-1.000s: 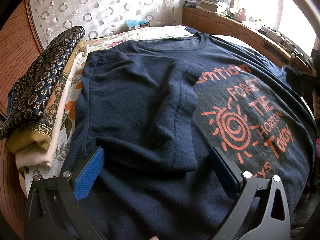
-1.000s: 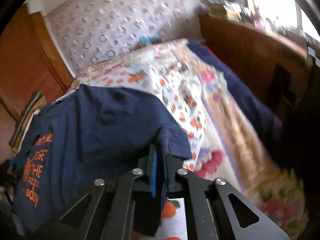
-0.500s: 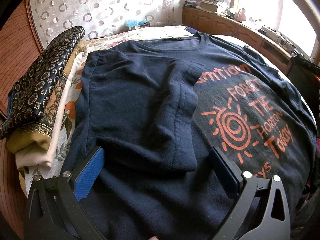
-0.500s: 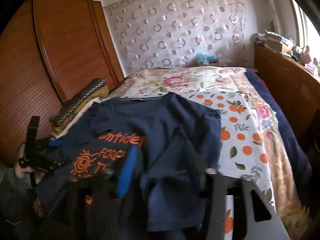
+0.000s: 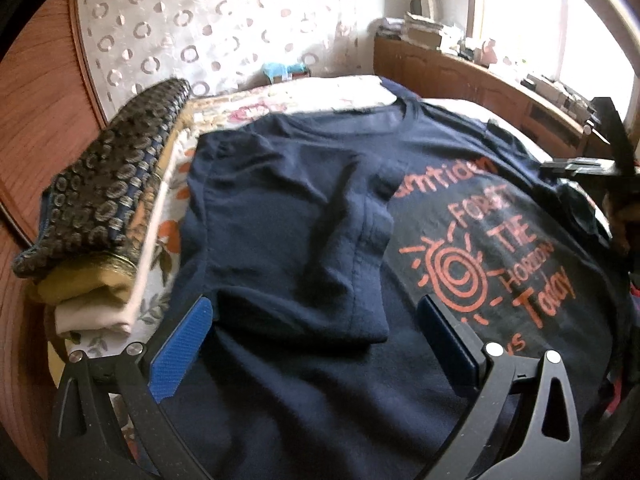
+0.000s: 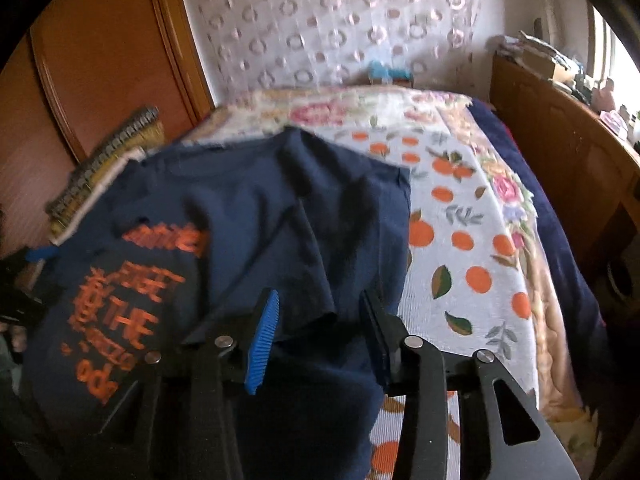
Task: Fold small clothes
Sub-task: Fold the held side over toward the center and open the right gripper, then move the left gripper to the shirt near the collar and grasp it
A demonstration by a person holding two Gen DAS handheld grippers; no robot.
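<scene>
Right gripper [image 6: 320,336] had released the sleeve, jaws since narrowing, still apart, empty; left gripper [image 5: 316,344] spread. We judged the T-shirt [image 5: 280,232] limp, light: pinch the hem.

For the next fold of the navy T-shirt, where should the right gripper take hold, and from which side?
A judgement: grip the navy T-shirt at the outer edge of its already folded-in right panel, near the bottom hem, coming in from the bedspread side. That edge lies straight and free over the sheet, so one finger can slip beneath it. The right gripper stands open above loose cloth there.
</scene>
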